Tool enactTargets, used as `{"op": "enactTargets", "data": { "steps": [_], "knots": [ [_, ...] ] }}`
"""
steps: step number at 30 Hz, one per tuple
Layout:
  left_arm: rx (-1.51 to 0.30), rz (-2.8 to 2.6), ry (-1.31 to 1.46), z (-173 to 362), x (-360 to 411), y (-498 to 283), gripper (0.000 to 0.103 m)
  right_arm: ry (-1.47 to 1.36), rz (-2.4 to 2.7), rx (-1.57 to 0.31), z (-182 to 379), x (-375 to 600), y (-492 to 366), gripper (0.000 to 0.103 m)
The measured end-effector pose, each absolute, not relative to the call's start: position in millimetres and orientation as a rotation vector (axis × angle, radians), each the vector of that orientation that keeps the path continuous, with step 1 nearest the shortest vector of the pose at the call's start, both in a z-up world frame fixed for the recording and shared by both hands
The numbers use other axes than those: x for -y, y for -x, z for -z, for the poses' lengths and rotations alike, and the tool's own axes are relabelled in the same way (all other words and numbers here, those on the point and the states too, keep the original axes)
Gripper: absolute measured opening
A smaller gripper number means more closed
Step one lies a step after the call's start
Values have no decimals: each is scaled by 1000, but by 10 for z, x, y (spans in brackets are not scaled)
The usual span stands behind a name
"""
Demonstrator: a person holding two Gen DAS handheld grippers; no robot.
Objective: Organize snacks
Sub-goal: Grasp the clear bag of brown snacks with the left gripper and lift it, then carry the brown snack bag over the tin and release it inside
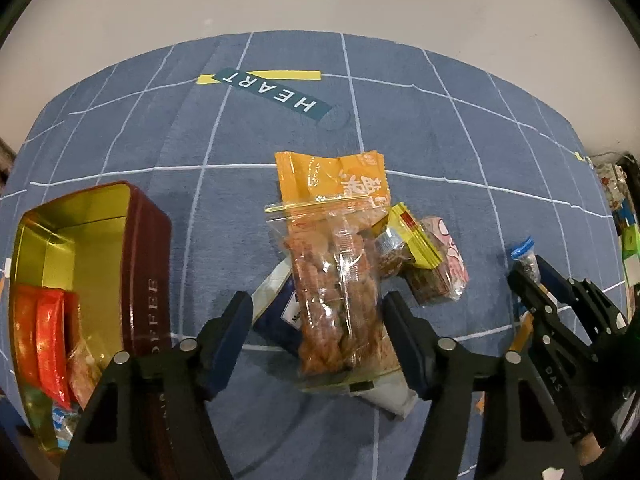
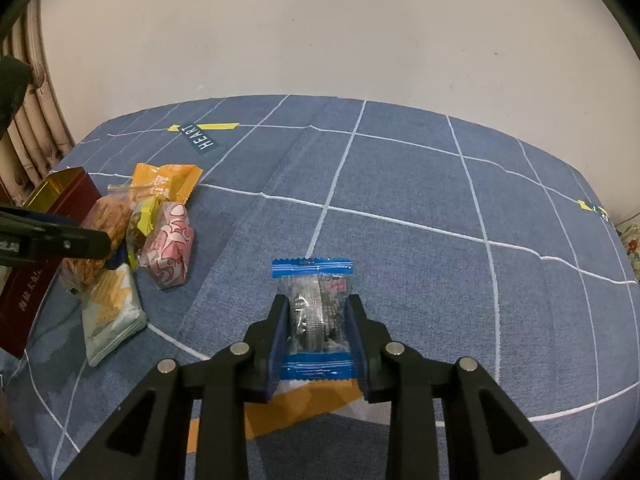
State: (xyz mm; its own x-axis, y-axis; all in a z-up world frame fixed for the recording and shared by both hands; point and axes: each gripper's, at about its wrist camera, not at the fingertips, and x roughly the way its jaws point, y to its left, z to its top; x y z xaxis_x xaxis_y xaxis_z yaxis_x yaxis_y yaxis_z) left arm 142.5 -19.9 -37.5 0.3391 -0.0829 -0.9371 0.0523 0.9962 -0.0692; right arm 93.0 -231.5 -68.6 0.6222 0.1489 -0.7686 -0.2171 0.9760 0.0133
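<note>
My left gripper [image 1: 318, 304] points down over a pile of snacks, jaws apart on either side of a clear bag of brown snacks [image 1: 332, 292]; no pad visibly presses on it. In the pile lie an orange packet [image 1: 332, 180], a yellow-edged packet [image 1: 404, 244], a pink packet [image 1: 440, 272] and a white-and-blue packet [image 1: 276, 304] underneath. A dark red tin [image 1: 148, 280] with a gold inside stands open at the left, with red packets [image 1: 48, 328] in it. My right gripper [image 2: 318, 320] is shut on a blue-edged clear packet [image 2: 316, 312], held just above the cloth.
Everything rests on a blue cloth with a white grid [image 2: 400, 184] and a "HEART" label [image 1: 276, 92]. A plain wall runs behind it and a curtain [image 2: 36, 128] hangs at the left. Colourful items [image 1: 624, 220] sit past the cloth's right edge.
</note>
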Motion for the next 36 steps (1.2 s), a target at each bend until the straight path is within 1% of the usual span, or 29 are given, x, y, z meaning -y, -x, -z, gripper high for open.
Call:
{"op": "enactTargets", "data": {
  "steps": [1,4,6,8,18,36],
  "knots": [
    [-1225,82,23,385,204,-1432,63,84,-210,-875,685,2316,-930,30],
    [-1228,93,32,425,214,-1450,50,82,-211,-874,683,2316,-929,30],
    [-1219,93,11,433,245,-1439,47,78,-213,-875,683,2317,-927,30],
    [-1209,100,-9,428,264,-1419,37,77,-213,-874,682,2322,-924,30],
    [-1206,111,6,356,187,-1275,36,79,-212,-874,679,2321,-920,30],
    [-1163,117,50,0,3,-1024,36,94,-206,-875,687,2299,-934,30]
  ]
}}
